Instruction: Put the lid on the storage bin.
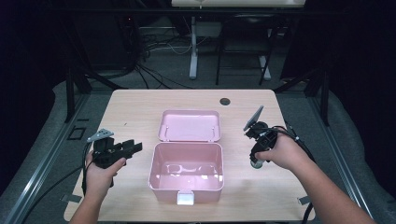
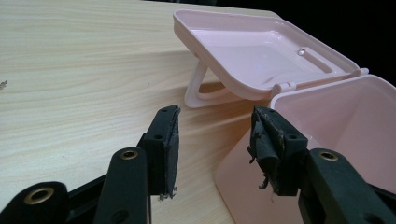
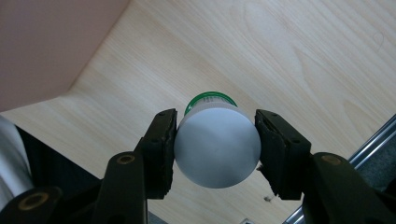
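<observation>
A lab or recording studio, not a home. The pale wooden table (image 1: 140, 107) stands inside a black metal frame (image 1: 70, 88) with dark drapes around (cables (image 1: 154, 70) tangle on the grey floor beyond the tabletop's far edge). A second desk's white legs (image 1: 193, 51) stand behind.

Open pink box (image 1: 186, 184) mid-table; bare tabletop (image 1: 135, 109) both sides.

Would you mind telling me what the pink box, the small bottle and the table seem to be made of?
The pink box looks like glossy moulded plastic: light glints off its inner floor and lid. The small bottle, held between the right gripper's fingers, seems to be matte whitish plastic with a green label. The table shows pale wood grain, possibly laminate.
</observation>
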A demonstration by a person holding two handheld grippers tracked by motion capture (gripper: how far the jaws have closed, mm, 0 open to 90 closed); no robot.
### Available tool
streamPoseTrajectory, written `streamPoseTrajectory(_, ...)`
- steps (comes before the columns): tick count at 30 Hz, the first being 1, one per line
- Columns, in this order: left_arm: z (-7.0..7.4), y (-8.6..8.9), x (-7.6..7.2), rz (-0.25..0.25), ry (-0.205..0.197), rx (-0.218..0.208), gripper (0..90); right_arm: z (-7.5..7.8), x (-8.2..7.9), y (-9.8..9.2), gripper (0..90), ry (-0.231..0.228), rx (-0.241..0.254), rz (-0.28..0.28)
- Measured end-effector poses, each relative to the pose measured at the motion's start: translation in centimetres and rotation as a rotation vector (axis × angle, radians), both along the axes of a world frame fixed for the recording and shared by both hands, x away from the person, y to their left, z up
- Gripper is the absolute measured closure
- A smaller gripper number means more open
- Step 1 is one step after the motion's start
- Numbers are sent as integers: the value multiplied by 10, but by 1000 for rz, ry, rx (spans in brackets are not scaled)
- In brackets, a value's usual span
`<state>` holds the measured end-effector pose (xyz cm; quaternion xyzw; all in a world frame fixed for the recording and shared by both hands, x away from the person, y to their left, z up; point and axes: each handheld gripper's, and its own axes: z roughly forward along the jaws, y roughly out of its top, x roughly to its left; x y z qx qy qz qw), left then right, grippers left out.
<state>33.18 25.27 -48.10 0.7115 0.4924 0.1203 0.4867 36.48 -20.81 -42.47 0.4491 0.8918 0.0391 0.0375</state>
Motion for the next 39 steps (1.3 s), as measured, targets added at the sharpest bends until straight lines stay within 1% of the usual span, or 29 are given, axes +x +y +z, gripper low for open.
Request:
streamPoseTrajectory(1, 0, 0, 0, 0, 0, 0, 527, 2, 0, 2, 500, -4, 6, 4)
streamPoseTrajectory(2, 0, 0, 0, 1, 0, -1, 526, 5, 0, 4, 500, 2, 2, 9)
streamPoseTrajectory(6, 0, 1, 0, 2, 0, -5, 526, 14, -2, 11, 500, -8, -2, 25)
streamPoseTrajectory(9, 0, 1, 0, -1, 2, -2, 525, 20, -2, 16, 500, -1, -9, 38)
streamPoseTrajectory(12, 0, 1, 0, -1, 3, -3, 525, 25, -4, 21, 500, -8, 2, 49)
streamPoseTrajectory(13, 0, 1, 0, -1, 3, -3, 525, 28, -5, 23, 500, 0, -7, 52)
streamPoseTrajectory(15, 0, 1, 0, 1, 3, -5, 523, 31, -6, 27, 500, -7, -3, 61)
streamPoseTrajectory(19, -1, 1, 0, 1, 3, -7, 523, 39, -7, 35, 500, -2, -4, 80)
streamPoseTrajectory(25, -1, 0, 0, 0, 4, -7, 521, 44, -8, 46, 500, -3, 3, 107)
streamPoseTrajectory(27, -1, 0, 0, 0, 5, -7, 522, 47, -7, 49, 500, 1, -5, 115)
streamPoseTrajectory(28, -2, 0, 0, 0, 5, -8, 522, 47, -7, 51, 500, -9, 2, 116)
streamPoseTrajectory(29, -2, 0, 1, 0, 5, -8, 521, 49, -6, 53, 500, -4, -2, 120)
streamPoseTrajectory(35, -3, 1, 1, 0, 7, -8, 522, 57, -5, 65, 500, -12, 8, 148)
streamPoseTrajectory(38, -2, 0, 1, -2, 9, -6, 522, 60, -6, 73, 500, -18, 5, 166)
streamPoseTrajectory(39, -2, 0, 1, -2, 8, -7, 521, 60, -6, 76, 500, -25, 11, 178)
